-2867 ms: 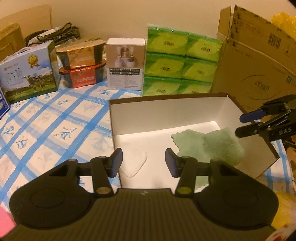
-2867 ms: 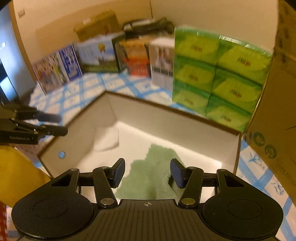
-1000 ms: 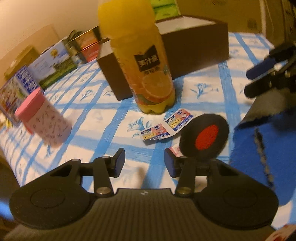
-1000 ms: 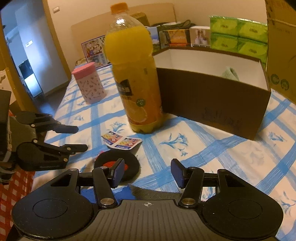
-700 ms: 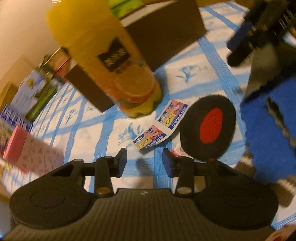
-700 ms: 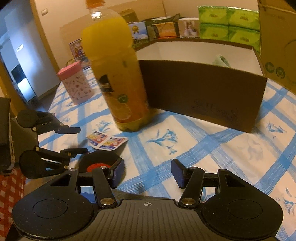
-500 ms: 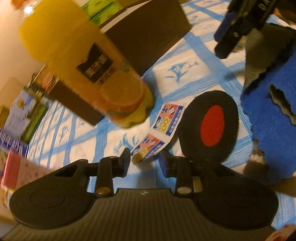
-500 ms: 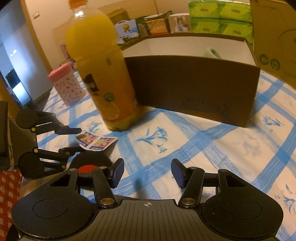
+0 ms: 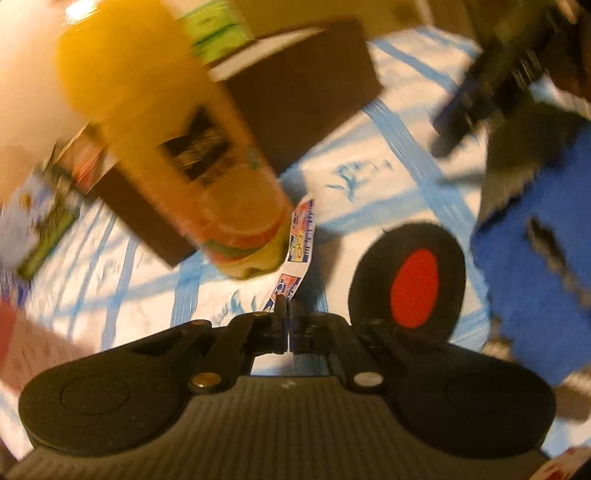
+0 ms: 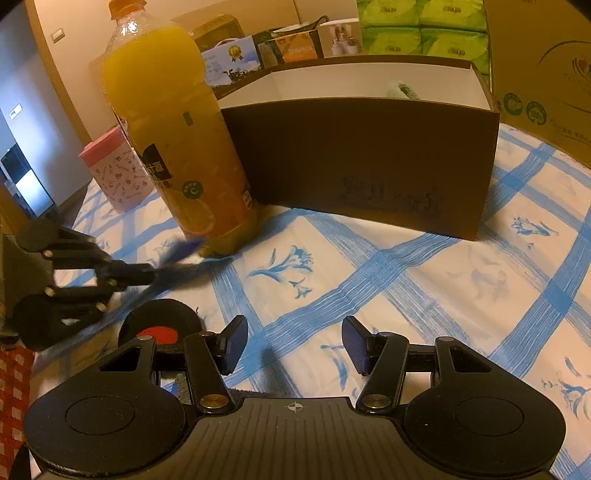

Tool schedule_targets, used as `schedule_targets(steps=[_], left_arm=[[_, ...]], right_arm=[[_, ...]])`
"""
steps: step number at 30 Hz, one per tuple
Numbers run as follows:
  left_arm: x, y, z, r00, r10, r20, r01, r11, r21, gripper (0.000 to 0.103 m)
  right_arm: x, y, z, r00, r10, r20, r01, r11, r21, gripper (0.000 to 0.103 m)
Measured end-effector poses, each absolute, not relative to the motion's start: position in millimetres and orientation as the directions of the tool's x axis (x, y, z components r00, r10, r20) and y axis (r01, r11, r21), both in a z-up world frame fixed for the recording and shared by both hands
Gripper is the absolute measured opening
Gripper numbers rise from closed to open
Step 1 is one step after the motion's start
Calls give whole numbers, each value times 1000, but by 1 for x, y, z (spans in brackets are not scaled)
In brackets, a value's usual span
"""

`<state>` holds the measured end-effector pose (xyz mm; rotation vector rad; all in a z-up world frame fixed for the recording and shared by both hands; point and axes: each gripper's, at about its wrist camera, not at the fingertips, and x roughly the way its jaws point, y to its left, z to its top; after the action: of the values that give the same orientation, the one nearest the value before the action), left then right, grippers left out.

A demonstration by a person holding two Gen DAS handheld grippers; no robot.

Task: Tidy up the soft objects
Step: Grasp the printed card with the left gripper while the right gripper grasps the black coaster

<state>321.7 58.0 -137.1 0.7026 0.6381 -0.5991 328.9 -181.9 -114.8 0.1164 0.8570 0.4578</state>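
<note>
**Pinching a printed slip beside the juice bottle**

Closing together, the jaws of the left gripper [image 9: 287, 325] have just come shut on the near end of a small printed paper slip [image 9: 300, 245], which stands up between them and reaches toward the foot of the orange juice bottle [image 10: 173, 140]. This view is blurred, so I cannot tell how firmly the slip is pinched. Just to the right of the slip lies a black round pad with a red centre [image 9: 408, 284], flat on the blue-and-white checked tablecloth [image 10: 369, 280]. Further right is a blue fuzzy cloth [image 9: 535, 266] with a grey fuzzy cloth [image 9: 517, 155] partly over its far edge.

The right gripper [image 10: 293, 349] hangs above the tablecloth with its jaws apart, and nothing is between them. In its view the left gripper shows at the left edge, low over the table near the bottle's base, and the black round pad lies just near of it.

Behind the bottle stands the brown cardboard box [image 10: 369, 158], open at the top and white inside. A bit of pale green cloth [image 10: 404, 90] shows over its rim near the far right corner. Left of the bottle stands a pink patterned cup [image 10: 118, 171]. Green tissue packs [image 10: 421, 26] are stacked at the far side, behind the box.
</note>
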Motion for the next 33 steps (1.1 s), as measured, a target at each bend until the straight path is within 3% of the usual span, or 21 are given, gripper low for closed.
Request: schedule_targets(steps=[5, 9, 14, 20, 25, 29, 31, 33], left_arm=[[318, 86, -107, 605, -311, -733, 590, 793, 150, 1], [324, 99, -100, 547, -296, -783, 513, 858, 34, 2], [342, 100, -110, 533, -259, -806, 468, 883, 26, 4], [355, 101, -112, 522, -325, -788, 460, 886, -60, 5], [355, 106, -110, 502, -394, -770, 442, 882, -163, 12], [355, 103, -107, 512, -389, -766, 440, 885, -155, 12], [357, 99, -109, 512, -372, -774, 442, 887, -134, 3], [358, 97, -110, 522, -364, -771, 439, 890, -123, 0]], right_arm=[[328, -182, -115, 562, 439, -701, -336, 896, 292, 57], [328, -181, -117, 562, 442, -699, -326, 895, 304, 57], [329, -180, -115, 558, 450, -697, -338, 890, 305, 57], [331, -181, -116, 560, 444, -699, -335, 894, 299, 57], [330, -180, -115, 551, 449, -704, -341, 891, 301, 57], [331, -176, -116, 549, 452, -704, -345, 889, 302, 57], [331, -175, -115, 546, 459, -701, -352, 885, 305, 57], [330, -174, -113, 545, 466, -697, -363, 881, 304, 57]])
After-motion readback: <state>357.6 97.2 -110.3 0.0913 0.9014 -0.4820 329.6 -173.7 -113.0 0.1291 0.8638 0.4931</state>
